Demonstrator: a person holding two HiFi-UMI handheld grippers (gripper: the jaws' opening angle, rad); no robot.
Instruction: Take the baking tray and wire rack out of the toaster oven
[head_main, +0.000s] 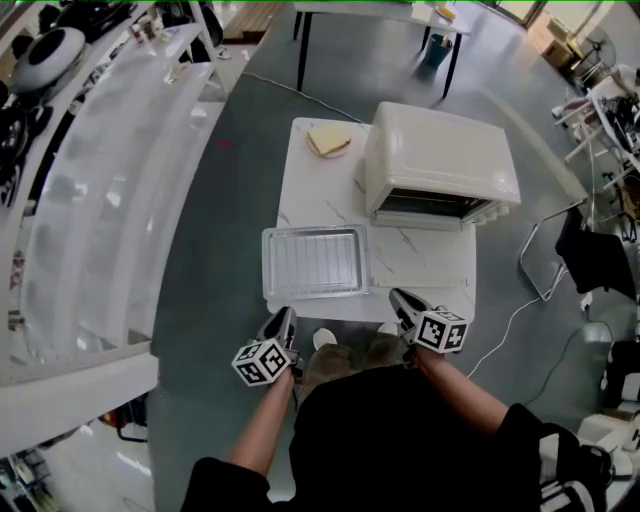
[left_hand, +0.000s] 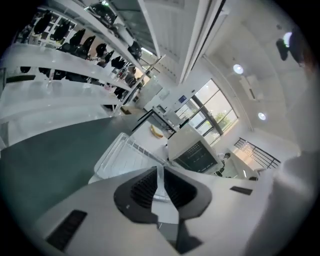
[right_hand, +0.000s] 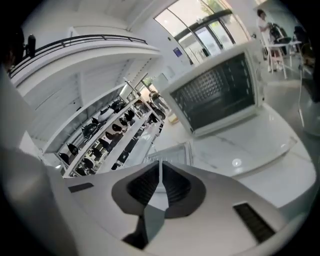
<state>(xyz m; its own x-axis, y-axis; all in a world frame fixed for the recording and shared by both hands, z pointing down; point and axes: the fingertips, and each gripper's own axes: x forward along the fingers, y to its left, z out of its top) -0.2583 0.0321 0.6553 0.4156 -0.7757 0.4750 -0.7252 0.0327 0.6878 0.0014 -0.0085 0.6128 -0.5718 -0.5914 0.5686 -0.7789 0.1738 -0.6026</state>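
Worktop (head_main: 420, 262): white, marbled, small, standing on a grey floor. Oven (head_main: 440, 160): cream, at the far right of the worktop, its dark front facing the person; the right gripper view shows that front (right_hand: 220, 95) as a dark meshed pane. Tray (head_main: 313, 262): metal, rectangular, lying flat on the near left of the worktop, outside the oven and just left of its front. Rack (head_main: 312, 258): its thin parallel wires run across the inside of the tray, so it appears to lie in it. Yellow item (head_main: 328, 140): flat, at the far left corner, beside the oven. Left tongs (head_main: 286, 316): held over the near edge of the worktop, just short of the tray's near rim and not touching it, pointing forward and somewhat down; pads drawn together to a thin slit with nothing between them (left_hand: 160, 172), with the tray (left_hand: 117, 155) ahead. Right tongs (head_main: 398, 296): also at the near edge, right of the tray, angled forward and inward; pads closed, empty (right_hand: 160, 167). Forearms (head_main: 262, 430): bare, both reaching forward from the body, with a marker cube (head_main: 262, 362) at each wrist.
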